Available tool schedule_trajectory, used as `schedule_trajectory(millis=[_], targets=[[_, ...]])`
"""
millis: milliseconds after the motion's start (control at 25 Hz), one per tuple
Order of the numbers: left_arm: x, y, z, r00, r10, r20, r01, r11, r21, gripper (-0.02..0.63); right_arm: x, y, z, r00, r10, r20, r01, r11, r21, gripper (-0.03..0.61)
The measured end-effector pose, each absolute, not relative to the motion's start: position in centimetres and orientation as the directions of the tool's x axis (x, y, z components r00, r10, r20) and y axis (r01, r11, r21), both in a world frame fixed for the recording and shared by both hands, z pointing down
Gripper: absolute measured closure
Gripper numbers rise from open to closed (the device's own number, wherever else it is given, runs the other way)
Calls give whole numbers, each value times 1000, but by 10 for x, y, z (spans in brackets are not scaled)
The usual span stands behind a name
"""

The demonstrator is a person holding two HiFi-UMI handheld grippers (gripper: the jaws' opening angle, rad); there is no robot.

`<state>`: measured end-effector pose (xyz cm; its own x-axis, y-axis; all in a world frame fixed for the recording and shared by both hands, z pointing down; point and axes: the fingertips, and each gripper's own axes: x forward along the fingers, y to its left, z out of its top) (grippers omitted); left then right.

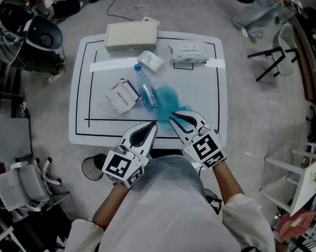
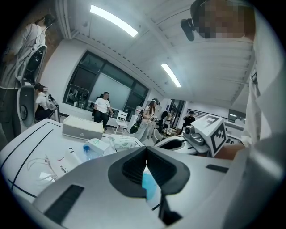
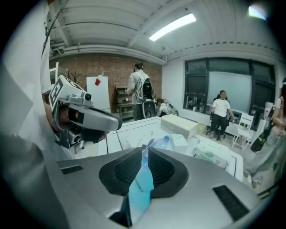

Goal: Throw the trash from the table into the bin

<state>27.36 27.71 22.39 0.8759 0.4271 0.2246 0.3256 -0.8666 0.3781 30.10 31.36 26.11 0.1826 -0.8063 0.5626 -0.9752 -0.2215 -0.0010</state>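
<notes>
Step in hand: I judge this to be the pick-up of the first piece of trash, with nothing in the bin yet.
Left gripper: my left gripper (image 1: pixel 154 124) sits at the table's near edge, jaws closed all the way. In its own view a sliver of blue shows between the pads, so I read it as pinching the near fringe of the blue plastic sheet (image 1: pixel 170 99).
Right gripper: my right gripper (image 1: pixel 173 116) is just beside the left one, also at the near edge. Its jaws are clamped flat on the same sheet, and its view shows the blue film running up between the pads and out past the tips.
Blue plastic sheet: it lies crumpled on the table (image 1: pixel 79 89), from about the middle to the near edge, touching the water bottle (image 1: pixel 146 92) on its left side.
Other trash: a white carton (image 1: pixel 123 95) lies left of the bottle. A small packet (image 1: pixel 150 61) and a tissue pack (image 1: pixel 188 52) lie toward the far edge, and a beige box (image 1: pixel 131 36) overhangs that edge.
Bin: the bin (image 1: pixel 91 167) stands on the floor off the near left corner, below and left of my left gripper.
Next move: I would lift both grips together so the sheet clears the bottle, carry it over the near left corner, and release only once it hangs above the bin's mouth.
Watch for: the limp film may drag the bottle or slip from the thin left pinch.
</notes>
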Motion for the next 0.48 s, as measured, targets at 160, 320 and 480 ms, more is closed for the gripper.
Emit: schedule_trajectory(millis=[160, 320, 480], targets=[[277, 277, 228, 872, 431, 231, 324, -863, 387, 606, 303, 312, 284, 91, -758, 646, -990, -140, -24, 547], [278, 279, 231, 869, 434, 236, 322, -860, 396, 606, 307, 315, 304, 57, -685, 726, -998, -28, 53, 405], [279, 276, 232, 870, 429, 242, 314, -861, 399, 606, 306, 319, 316, -22, -617, 786, -989, 129, 74, 351]])
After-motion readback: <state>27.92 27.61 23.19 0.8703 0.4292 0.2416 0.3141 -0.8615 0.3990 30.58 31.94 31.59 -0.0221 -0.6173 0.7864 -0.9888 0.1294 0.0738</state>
